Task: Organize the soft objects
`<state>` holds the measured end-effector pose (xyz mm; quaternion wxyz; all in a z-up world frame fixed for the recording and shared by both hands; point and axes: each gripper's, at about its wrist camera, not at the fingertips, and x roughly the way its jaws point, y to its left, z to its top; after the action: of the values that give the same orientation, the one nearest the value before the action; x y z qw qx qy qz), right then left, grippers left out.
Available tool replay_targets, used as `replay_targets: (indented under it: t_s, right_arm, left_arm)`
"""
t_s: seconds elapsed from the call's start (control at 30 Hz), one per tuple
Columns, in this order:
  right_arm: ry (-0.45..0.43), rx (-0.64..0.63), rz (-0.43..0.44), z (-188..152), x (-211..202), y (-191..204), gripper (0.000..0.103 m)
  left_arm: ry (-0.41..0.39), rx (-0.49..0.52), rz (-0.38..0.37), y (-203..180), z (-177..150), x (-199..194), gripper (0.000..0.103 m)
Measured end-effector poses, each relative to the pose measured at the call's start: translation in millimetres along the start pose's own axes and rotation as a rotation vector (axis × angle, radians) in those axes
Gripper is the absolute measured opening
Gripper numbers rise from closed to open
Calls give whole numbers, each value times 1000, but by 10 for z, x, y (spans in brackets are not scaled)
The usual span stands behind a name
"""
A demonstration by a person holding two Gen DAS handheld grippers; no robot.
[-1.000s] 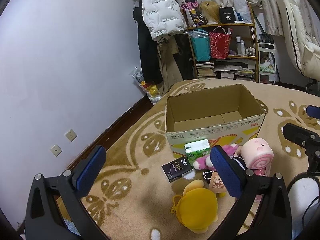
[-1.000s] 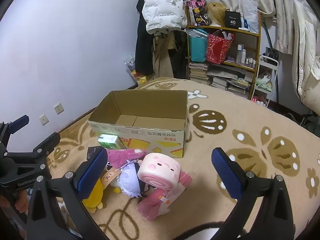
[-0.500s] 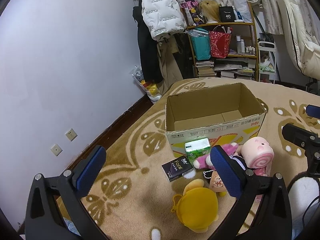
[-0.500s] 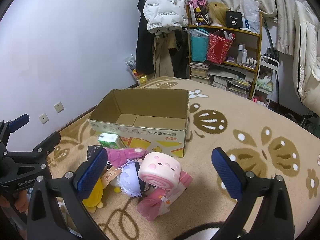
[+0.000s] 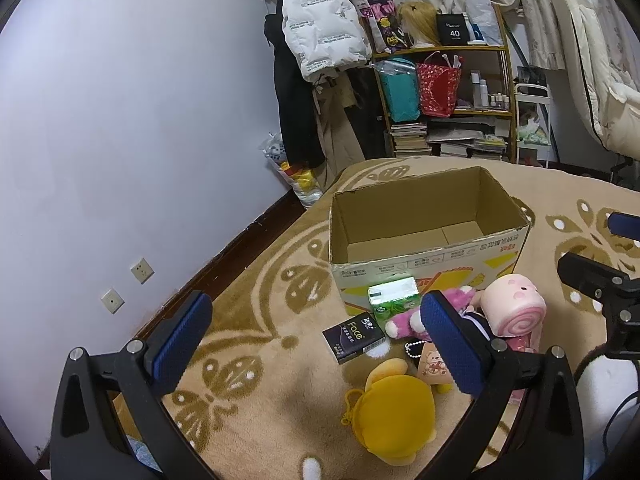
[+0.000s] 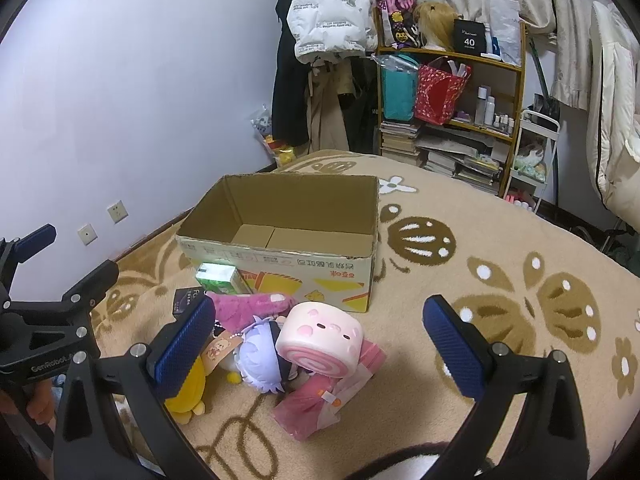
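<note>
An open, empty cardboard box stands on the carpet. In front of it lie a pink roll-cake plush, a purple-haired doll, a magenta plush, a yellow plush, a pink packet, a green tissue pack and a black Face pack. My left gripper is open and empty above the carpet, left of the pile. My right gripper is open and empty, over the roll-cake plush.
A shelf with bags, books and bottles stands at the back. Coats and a white jacket hang beside it. A white wall with sockets runs along the left. A white cart stands at the back right.
</note>
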<state>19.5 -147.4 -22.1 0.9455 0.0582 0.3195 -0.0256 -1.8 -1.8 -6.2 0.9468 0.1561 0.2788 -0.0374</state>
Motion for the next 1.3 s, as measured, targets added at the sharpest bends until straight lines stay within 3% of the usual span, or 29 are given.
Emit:
replay_targets:
  t_s: [0.1,1.3]
  right_arm:
    - [1,-9,0,-117,54,10,103]
    - [15,0,-19,-129,71,-51,103]
  left_arm:
    - [0,-1,0,-2,-1,0,103]
    - [28,-6,-10,6,6,74,103]
